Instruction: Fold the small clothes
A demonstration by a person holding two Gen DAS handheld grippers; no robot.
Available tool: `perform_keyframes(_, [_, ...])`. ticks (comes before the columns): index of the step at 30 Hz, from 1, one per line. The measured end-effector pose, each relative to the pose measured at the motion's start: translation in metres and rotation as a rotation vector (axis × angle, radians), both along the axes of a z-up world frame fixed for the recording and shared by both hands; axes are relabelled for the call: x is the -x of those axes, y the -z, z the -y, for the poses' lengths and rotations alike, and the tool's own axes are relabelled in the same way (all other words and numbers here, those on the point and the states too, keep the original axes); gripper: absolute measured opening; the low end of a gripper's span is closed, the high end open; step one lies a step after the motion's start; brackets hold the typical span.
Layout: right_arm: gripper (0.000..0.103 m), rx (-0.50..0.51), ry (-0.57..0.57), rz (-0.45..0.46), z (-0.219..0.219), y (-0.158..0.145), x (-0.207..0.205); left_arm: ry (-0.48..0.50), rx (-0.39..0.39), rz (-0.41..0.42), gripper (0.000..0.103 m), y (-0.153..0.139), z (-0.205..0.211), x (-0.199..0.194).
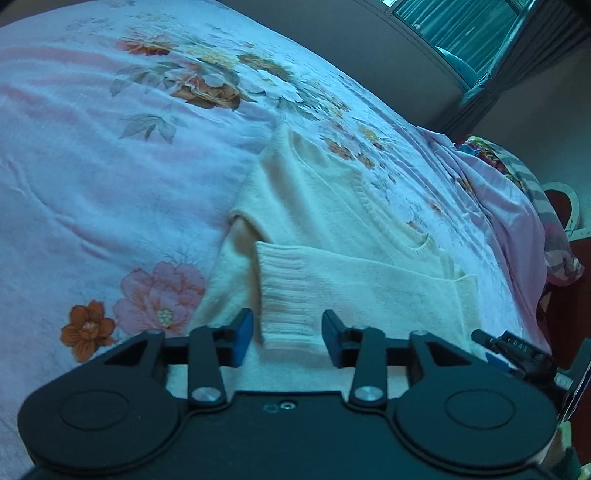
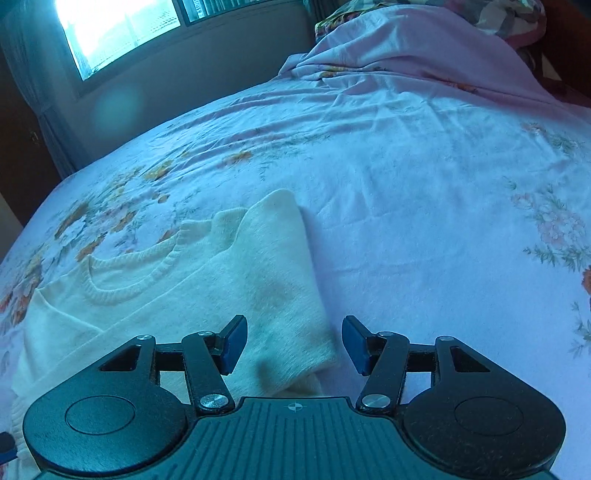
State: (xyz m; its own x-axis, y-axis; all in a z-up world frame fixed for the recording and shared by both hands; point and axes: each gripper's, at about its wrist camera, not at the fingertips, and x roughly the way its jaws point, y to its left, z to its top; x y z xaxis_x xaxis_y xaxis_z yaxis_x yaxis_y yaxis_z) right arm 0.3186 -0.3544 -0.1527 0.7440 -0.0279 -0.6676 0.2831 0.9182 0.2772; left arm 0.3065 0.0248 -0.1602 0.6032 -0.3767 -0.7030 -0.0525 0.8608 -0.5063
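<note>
Between the blue pads of the left gripper (image 1: 287, 338) lies the ribbed cuff (image 1: 286, 295) of a cream knitted sweater (image 1: 332, 206), its end reaching down into the gap. The jaws stand apart, and a sliver of space shows on each side of the cuff, so the pads do not press on it. The sleeve (image 1: 369, 280) runs from the cuff off to the right of the fingers, folded across the sweater's body, which stretches away ahead of the fingertips toward the ribbed neckline (image 1: 421, 247). Everything rests on a pale floral bedsheet (image 1: 110, 166); a pink flower print lies just left of the left finger. Part of the other gripper shows at the right edge of this view.

In the right wrist view, the right gripper (image 2: 291, 343) also has its jaws parted, with nothing clamped. The sweater's other sleeve (image 2: 280, 280) lies folded, running from ahead of the fingertips down into the gap, nearer the left pad; the right pad hangs over bare sheet. The neckline sits ahead and to the left of the fingers. Far beyond the fingertips, rumpled bedding (image 2: 406, 48) is heaped, and a bright window (image 2: 118, 29) shows at the upper left.
</note>
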Motion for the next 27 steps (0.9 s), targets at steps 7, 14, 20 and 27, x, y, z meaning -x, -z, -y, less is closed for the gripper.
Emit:
perform_keyframes(7, [0.057,0.027,-0.011,0.011,-0.008,0.000,0.011,0.000,0.020,-0.032,0.007,0.015,0.006,-0.016])
perform_keyframes(14, [0.057,0.121,-0.009,0.076,-0.011,-0.013,0.012,-0.038,-0.019,0.115,0.005,-0.014,0.001,0.001])
perform_keyframes(20, [0.057,0.159,-0.057,0.084,-0.026,-0.013,-0.010,-0.002,-0.083,0.033,0.006,0.015,0.004,-0.004])
perform_keyframes(27, [0.056,0.173,-0.114,-0.021,-0.026,0.006,-0.054,-0.068,-0.124,0.091,0.007,-0.013,-0.012,0.012])
